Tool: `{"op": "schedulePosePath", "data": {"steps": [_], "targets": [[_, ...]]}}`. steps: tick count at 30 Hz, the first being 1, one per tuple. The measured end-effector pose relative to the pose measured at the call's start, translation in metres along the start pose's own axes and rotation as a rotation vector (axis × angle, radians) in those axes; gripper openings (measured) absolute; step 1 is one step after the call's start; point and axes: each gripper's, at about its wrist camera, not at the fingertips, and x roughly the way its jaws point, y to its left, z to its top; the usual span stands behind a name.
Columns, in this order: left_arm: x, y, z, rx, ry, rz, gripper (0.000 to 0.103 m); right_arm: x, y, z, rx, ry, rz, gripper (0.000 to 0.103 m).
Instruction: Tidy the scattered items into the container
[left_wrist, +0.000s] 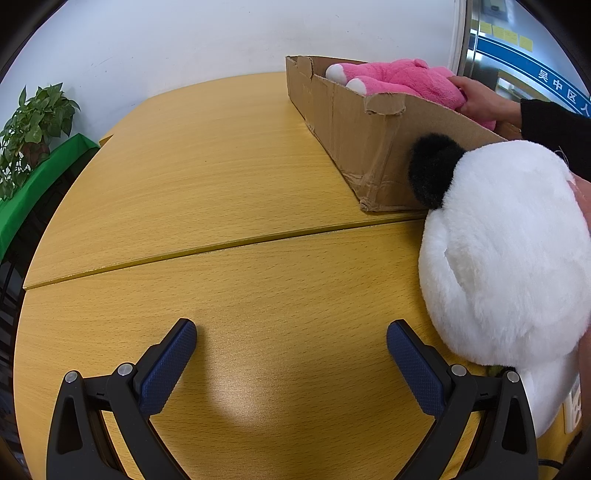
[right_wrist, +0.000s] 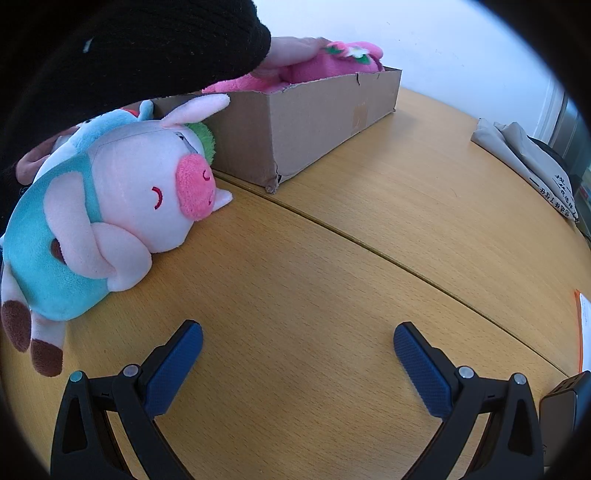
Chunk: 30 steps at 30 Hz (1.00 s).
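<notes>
In the box (left_wrist: 373, 147): pink plush (left_wrist: 406, 79) only; panda (left_wrist: 506, 251) and pig (right_wrist: 110, 221) beside it, left gripper (left_wrist: 291, 347) and right gripper (right_wrist: 298, 349) spread, empty

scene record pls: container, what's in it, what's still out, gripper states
container: brown cardboard box, on the wooden table
inside: pink plush toy, bare hand resting on it
outside: white plush with black ear; pink pig plush in teal overalls, both beside box
left gripper: open, empty
right gripper: open, empty
</notes>
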Motion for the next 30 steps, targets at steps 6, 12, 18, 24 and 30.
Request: {"op": "schedulePosePath", "data": {"steps": [6,12,18,24,30], "targets": [[-0.0002,-0.0010,-0.0009,0.000,0.000,0.000,0.103,-0.0006,0.0013,-0.0009,0.000,0.000,0.000,0.103],[-0.0004,-0.0025,-0.0027,-0.001,-0.001,0.001,0.103,-0.0015,0.0025,-0.0018,-0.002,-0.002,0.001,0.103],[0.0003,-0.0029,-0.0039,-0.001,-0.001,0.001,0.103,-0.0021,0.0020,-0.0018,-0.003,-0.001,0.002,0.103],[0.0000,-0.0004,-0.0010,-0.002,0.000,0.000,0.103,-0.0026,0.0027,-0.0027,-0.003,-0.002,0.002,0.103],[-0.0006,0.0003,-0.0023,-0.002,0.000,0.001,0.103,-0.0034,0.0026,-0.0030,-0.003,-0.002,0.002,0.103]]}}
